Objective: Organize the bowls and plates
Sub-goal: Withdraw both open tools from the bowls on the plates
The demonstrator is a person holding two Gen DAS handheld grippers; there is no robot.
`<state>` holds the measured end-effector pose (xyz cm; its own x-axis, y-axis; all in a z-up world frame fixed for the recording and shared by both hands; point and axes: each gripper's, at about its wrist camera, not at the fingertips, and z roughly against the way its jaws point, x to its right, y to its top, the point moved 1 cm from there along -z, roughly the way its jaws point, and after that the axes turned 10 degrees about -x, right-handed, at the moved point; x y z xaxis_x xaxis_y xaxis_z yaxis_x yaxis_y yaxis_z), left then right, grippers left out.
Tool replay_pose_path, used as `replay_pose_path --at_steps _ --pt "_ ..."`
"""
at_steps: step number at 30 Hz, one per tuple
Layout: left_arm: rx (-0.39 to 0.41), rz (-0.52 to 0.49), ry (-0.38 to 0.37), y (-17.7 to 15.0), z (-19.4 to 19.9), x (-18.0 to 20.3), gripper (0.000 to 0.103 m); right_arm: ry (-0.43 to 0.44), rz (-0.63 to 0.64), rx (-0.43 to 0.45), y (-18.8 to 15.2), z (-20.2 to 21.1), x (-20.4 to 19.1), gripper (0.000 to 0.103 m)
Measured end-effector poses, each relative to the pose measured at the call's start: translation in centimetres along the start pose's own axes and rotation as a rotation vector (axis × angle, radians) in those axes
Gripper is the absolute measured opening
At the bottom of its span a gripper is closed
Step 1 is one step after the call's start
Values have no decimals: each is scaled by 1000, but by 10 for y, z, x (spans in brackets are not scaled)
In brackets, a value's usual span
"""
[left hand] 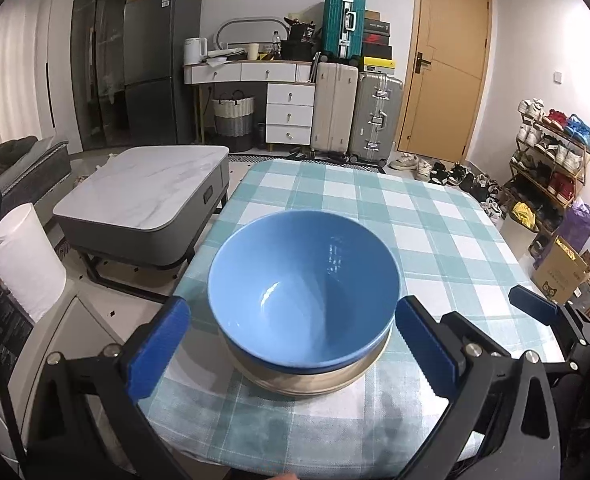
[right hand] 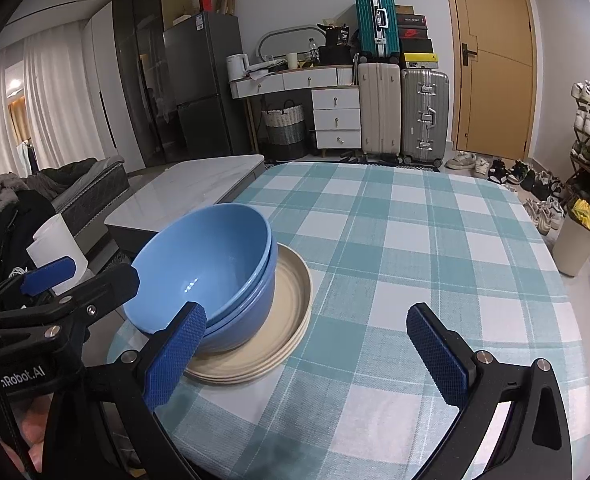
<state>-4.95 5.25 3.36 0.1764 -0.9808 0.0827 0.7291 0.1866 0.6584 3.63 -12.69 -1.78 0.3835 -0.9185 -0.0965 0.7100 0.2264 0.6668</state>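
Nested blue bowls (left hand: 303,292) stand on a stack of cream plates (left hand: 307,380) near the front left of the checked table. The right wrist view shows the bowls (right hand: 207,268) on the plates (right hand: 291,308) too. My left gripper (left hand: 291,348) is open, its blue pads on either side of the bowls and not touching them. My right gripper (right hand: 311,356) is open and empty, just right of the stack, its left pad (right hand: 175,360) in front of the plates. The right gripper's finger (left hand: 535,304) shows in the left wrist view.
The table with the teal checked cloth (right hand: 415,240) stretches away to the right and back. A marble-topped low table (left hand: 143,188) stands left of it, and a white paper roll (left hand: 27,260) at the near left. Suitcases, drawers and a shoe rack line the far walls.
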Motion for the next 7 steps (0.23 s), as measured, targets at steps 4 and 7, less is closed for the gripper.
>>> replay_pose_path --at_steps 4,7 --pt "23 -12 -7 -1 1 2 103 -3 2 1 -1 1 1 102" --pt "48 -8 2 -2 1 2 103 -5 -1 5 -2 2 3 102"
